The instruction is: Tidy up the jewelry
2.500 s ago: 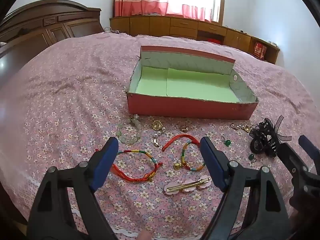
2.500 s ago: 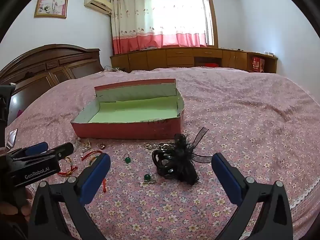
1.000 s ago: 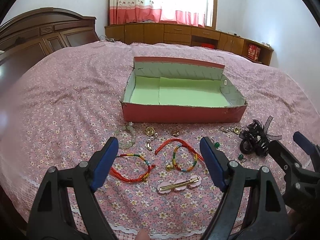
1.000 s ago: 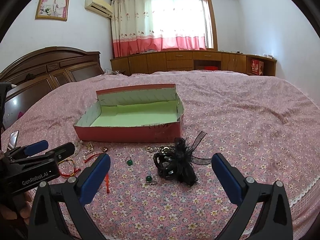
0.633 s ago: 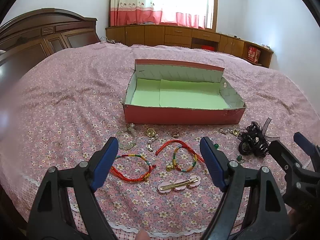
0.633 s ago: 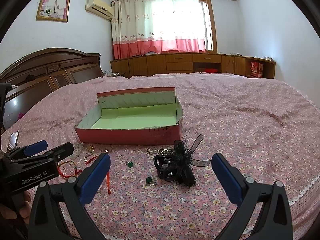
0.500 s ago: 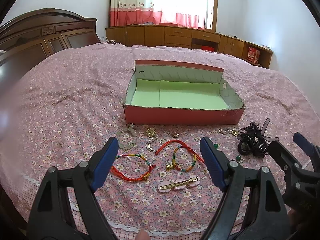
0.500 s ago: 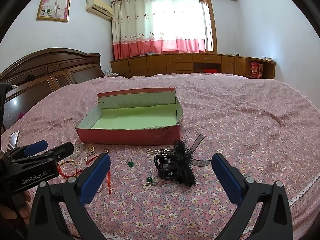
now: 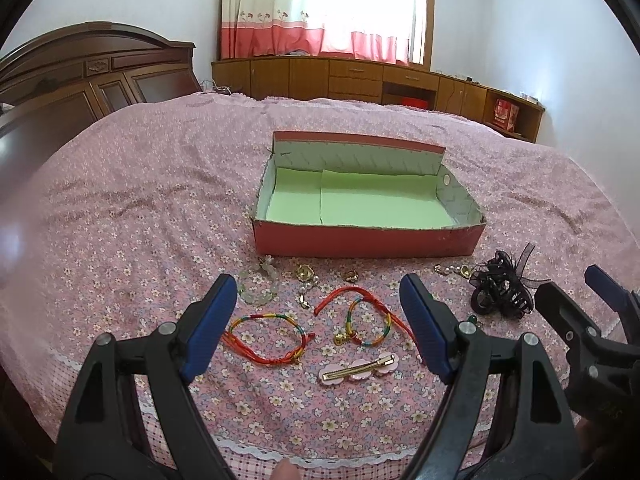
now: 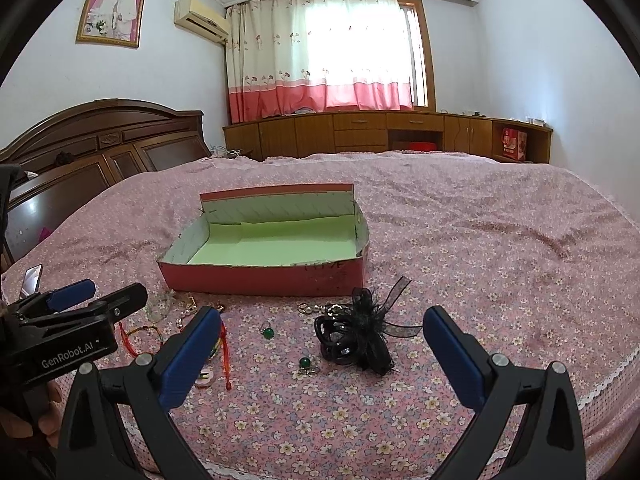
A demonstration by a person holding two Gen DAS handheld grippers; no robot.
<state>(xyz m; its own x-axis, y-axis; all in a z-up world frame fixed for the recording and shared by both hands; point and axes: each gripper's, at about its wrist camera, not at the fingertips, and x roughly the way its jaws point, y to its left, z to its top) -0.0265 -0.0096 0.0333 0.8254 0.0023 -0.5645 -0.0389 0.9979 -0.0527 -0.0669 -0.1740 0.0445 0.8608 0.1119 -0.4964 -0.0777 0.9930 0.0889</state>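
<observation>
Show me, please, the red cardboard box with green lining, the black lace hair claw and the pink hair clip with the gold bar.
Red cardboard box [image 9: 368, 242]: left wrist view, front wall.
Black lace hair claw [image 10: 356, 340]: right wrist view, centre.
Pink hair clip [image 9: 358, 369]: left wrist view, gold bar.

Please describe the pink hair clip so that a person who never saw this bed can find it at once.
Start at the red box on the bed and come toward the near edge, past the string bracelets. The hair clip lies nearest that edge. It alone is straight and flat, a gold bar on pale pink petals.

One box [image 9: 368, 240], two rainbow bracelets [image 9: 266, 336], one hairpin [image 9: 360, 369].
</observation>
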